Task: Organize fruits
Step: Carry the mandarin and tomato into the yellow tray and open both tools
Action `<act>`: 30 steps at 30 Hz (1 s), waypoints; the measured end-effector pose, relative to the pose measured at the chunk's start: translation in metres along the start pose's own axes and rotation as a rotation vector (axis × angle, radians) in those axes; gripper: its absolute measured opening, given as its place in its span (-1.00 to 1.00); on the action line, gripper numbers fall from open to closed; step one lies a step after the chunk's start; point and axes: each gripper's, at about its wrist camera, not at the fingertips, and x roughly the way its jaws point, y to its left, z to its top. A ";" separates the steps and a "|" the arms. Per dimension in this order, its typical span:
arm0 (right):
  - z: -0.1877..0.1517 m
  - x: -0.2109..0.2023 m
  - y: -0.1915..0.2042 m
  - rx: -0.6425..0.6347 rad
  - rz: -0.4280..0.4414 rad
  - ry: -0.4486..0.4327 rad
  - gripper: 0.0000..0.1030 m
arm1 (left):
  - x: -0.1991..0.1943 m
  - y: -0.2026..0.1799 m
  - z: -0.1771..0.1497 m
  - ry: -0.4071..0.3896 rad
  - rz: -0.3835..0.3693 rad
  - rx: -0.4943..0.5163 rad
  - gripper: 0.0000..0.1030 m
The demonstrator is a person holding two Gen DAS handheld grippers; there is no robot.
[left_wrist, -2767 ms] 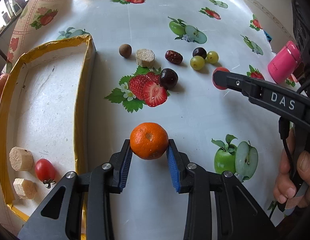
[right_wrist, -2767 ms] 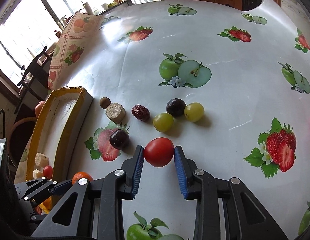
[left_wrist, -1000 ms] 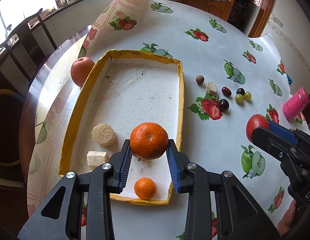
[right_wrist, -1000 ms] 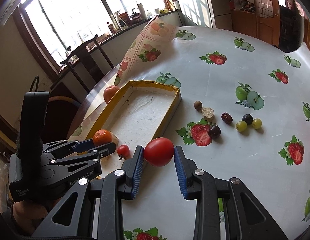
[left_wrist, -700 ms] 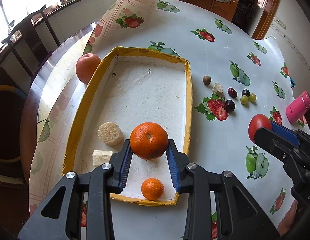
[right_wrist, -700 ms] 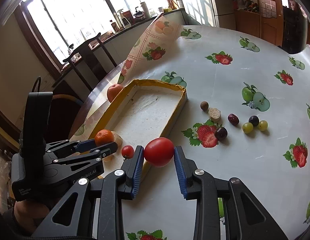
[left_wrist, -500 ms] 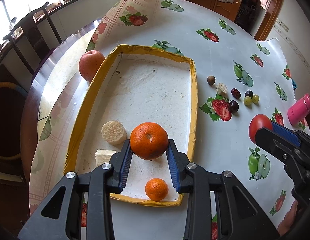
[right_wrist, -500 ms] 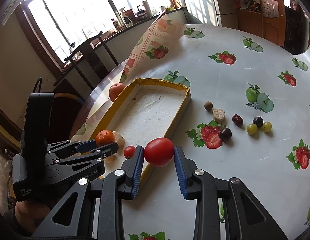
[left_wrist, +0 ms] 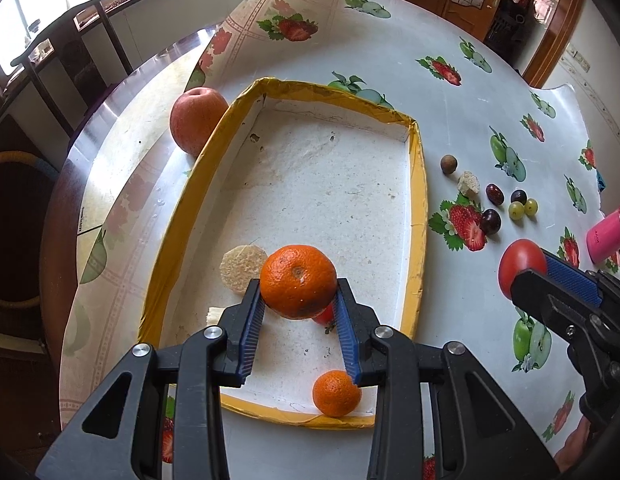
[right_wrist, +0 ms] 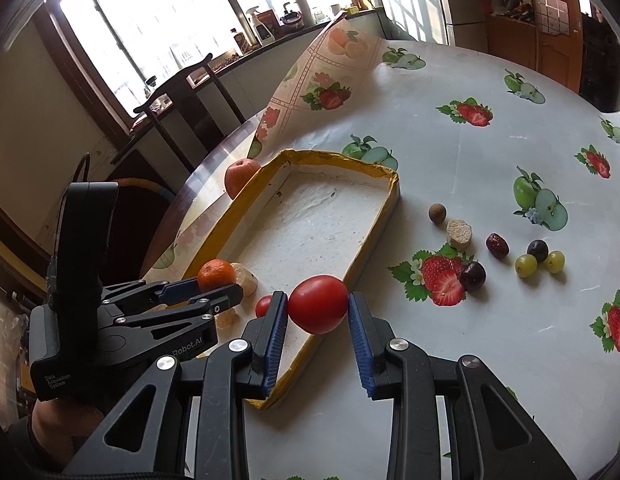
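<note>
My left gripper (left_wrist: 298, 304) is shut on an orange mandarin (left_wrist: 298, 280), held above the near end of the yellow-rimmed tray (left_wrist: 417, 216). On the tray floor lie a smaller mandarin (left_wrist: 335, 393), a pale round slice (left_wrist: 240, 265) and a cherry tomato (left_wrist: 325, 315), mostly hidden behind the held fruit. My right gripper (right_wrist: 317, 322) is shut on a red tomato (right_wrist: 317, 303) over the tray's (right_wrist: 373, 232) near right rim. The left gripper (right_wrist: 208, 286) with its mandarin (right_wrist: 216, 273) shows at the left of the right wrist view.
A big apple (left_wrist: 196, 118) rests outside the tray's far left corner. Right of the tray lie a brown longan (right_wrist: 437, 213), a pale slice (right_wrist: 459, 233), a red date (right_wrist: 497, 245), dark and green grapes (right_wrist: 525, 265) and a cherry (right_wrist: 472, 275). A pink bottle (left_wrist: 609, 236) stands far right.
Both grippers have drifted a little over the tray with their fruit still gripped. The tray sits lower and further right in the left wrist view, and the cherry tomato now hides behind the mandarin.
</note>
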 end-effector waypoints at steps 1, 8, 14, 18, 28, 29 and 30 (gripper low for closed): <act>0.001 0.003 0.001 -0.005 0.002 0.005 -0.39 | 0.001 0.002 0.002 0.000 0.002 -0.005 -0.37; 0.009 0.022 0.009 -0.024 0.021 0.021 -0.39 | 0.007 0.014 0.016 -0.006 0.019 -0.023 -0.37; 0.024 0.036 0.014 -0.033 0.031 0.019 -0.39 | 0.016 0.022 0.031 -0.008 0.030 -0.034 -0.37; 0.033 0.053 0.018 -0.050 0.054 0.037 -0.39 | 0.032 0.029 0.040 0.015 0.022 -0.060 -0.37; 0.023 0.114 0.027 -0.117 0.040 0.144 -0.39 | 0.070 0.024 0.040 0.080 0.034 -0.041 -0.37; 0.022 0.118 0.027 -0.122 0.039 0.151 -0.39 | 0.074 0.024 0.039 0.088 0.034 -0.042 -0.37; 0.021 0.123 0.027 -0.128 0.039 0.160 -0.39 | 0.077 0.024 0.039 0.095 0.037 -0.040 -0.37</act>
